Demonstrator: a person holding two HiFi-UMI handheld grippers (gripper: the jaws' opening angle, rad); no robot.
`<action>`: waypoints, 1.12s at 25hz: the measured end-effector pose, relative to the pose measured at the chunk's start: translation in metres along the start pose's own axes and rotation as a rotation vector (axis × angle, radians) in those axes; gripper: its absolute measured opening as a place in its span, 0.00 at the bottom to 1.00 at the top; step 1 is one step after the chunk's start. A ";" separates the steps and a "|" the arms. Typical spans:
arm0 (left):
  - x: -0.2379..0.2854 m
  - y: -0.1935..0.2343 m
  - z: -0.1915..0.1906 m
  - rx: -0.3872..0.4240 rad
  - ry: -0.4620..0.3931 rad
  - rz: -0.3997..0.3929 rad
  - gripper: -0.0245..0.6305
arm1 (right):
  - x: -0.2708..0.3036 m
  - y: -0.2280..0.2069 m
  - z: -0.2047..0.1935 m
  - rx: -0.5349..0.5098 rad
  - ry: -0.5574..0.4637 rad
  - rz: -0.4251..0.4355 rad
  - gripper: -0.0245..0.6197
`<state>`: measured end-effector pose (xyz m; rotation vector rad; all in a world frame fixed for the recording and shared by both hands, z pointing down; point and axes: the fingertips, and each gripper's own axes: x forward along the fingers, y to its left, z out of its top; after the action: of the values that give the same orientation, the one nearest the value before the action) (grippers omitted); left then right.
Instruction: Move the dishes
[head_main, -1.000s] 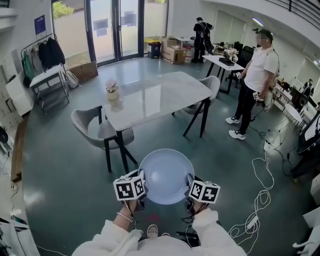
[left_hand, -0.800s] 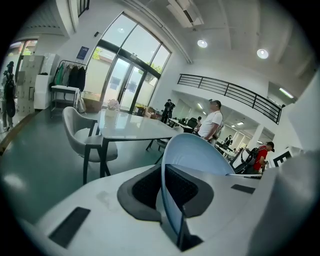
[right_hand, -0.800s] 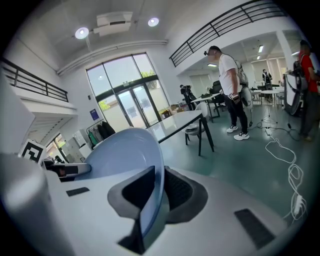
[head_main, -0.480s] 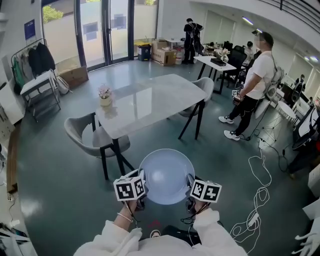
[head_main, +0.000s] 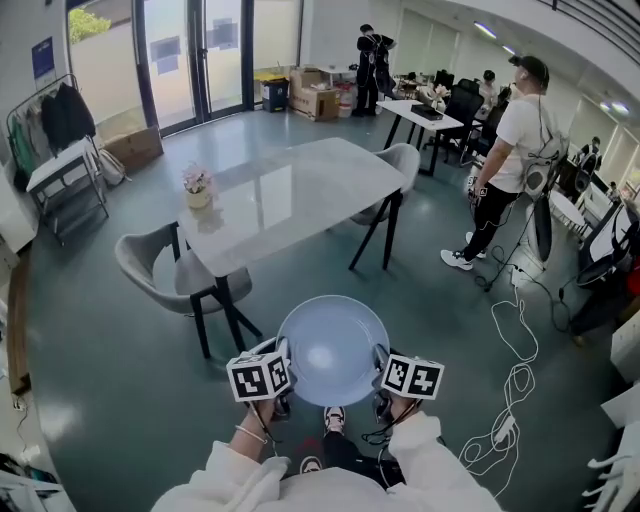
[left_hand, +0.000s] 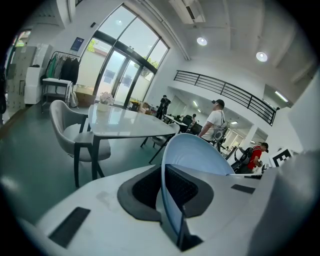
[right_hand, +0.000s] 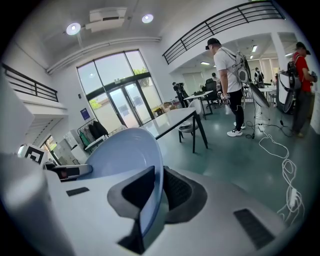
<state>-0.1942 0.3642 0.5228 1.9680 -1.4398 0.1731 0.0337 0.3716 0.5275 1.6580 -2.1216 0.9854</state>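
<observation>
Left claw (left_hand: 166, 192): pinching the plate's rim at the plate's 9 o'clock edge.
Right claw (right_hand: 155, 195): clamped on the same rim at 3 o'clock.
Plate (head_main: 332, 350): pale blue and round, held in the air between both claws, well apart from the desk.
Marker cubes (head_main: 258, 377): black-and-white square codes, one on each claw.
Desk (head_main: 290, 195): white, at 12 o'clock from the plate, with a flower pot (head_main: 197, 187) near its left end.
Wall sign (head_main: 43, 58): blue, print too small to read.
Person (head_main: 515, 130): white shirt, standing at 2 o'clock.

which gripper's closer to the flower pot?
Left. The left gripper holds the plate at its left rim, the side toward the flower pot; right gripper holds the opposite rim, farther off.
</observation>
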 end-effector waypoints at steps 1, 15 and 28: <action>0.003 0.000 0.002 0.000 0.000 0.000 0.08 | 0.003 -0.001 0.001 0.002 0.002 0.000 0.20; 0.080 -0.008 0.029 0.015 0.031 -0.010 0.08 | 0.057 -0.040 0.042 0.032 0.033 -0.018 0.20; 0.161 -0.015 0.082 -0.001 0.029 0.025 0.08 | 0.126 -0.074 0.117 0.028 0.060 0.009 0.20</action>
<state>-0.1423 0.1909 0.5313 1.9401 -1.4456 0.2112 0.0859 0.1926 0.5416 1.6125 -2.0878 1.0585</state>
